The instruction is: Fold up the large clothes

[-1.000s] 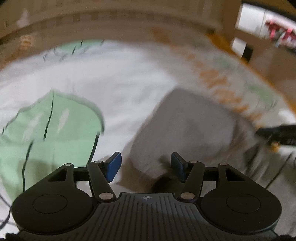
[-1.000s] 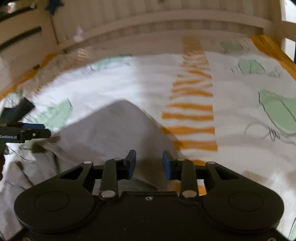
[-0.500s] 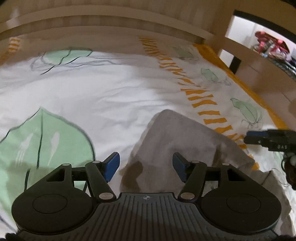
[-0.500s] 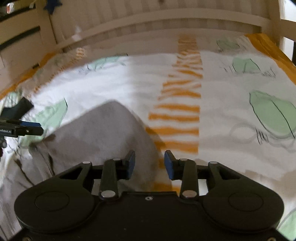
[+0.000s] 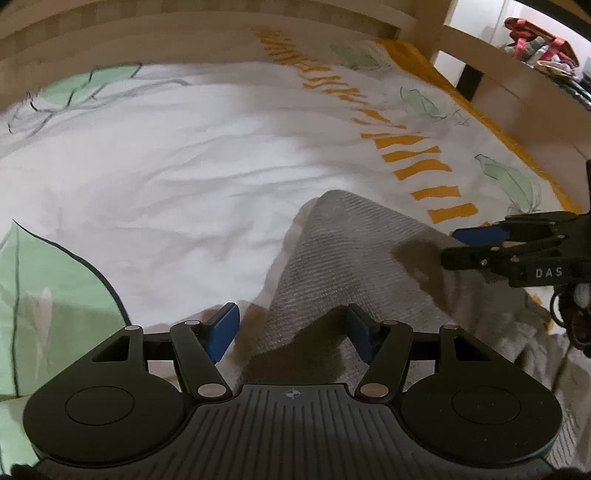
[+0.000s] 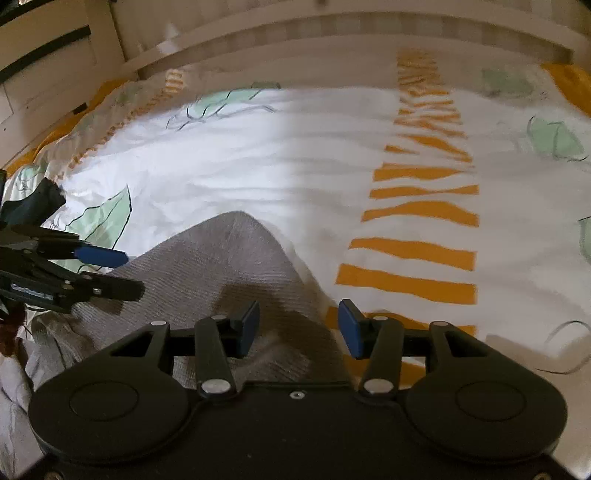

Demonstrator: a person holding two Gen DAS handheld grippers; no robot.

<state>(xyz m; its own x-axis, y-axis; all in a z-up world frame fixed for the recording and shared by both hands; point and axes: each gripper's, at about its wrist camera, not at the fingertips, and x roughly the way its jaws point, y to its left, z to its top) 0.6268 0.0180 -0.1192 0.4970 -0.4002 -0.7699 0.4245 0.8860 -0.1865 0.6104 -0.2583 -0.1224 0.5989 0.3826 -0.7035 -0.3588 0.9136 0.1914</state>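
Nearest item: my left gripper (image 5: pixel 291 332), jaws spread, pinching nothing; the grey ribbed garment (image 5: pixel 354 258) lies below and between its blue pads (image 5: pixel 221 330), untouched as far as I can tell. My right gripper (image 6: pixel 297 328), jaws opening, likewise grips nothing; the garment's right edge runs under its gap. Garment: its folded corner peaks just ahead of both grippers, left edge dropping toward my left pad, the rest bunched back toward me and to the right of the left gripper. Each gripper shows in the other's view, hovering low over the grey cloth beside it, near but apart. Beyond: bedspread (image 5: pixel 177 155), white and wrinkled, wide open ground ahead and to the left; a large green leaf print (image 5: pixel 55 295) just left of my left gripper; an orange striped band (image 6: pixel 417 221) ahead-right of my right gripper. Farthest: pale wooden bed frame (image 6: pixel 332 33) closing the far edge, and an orange border along the right side.
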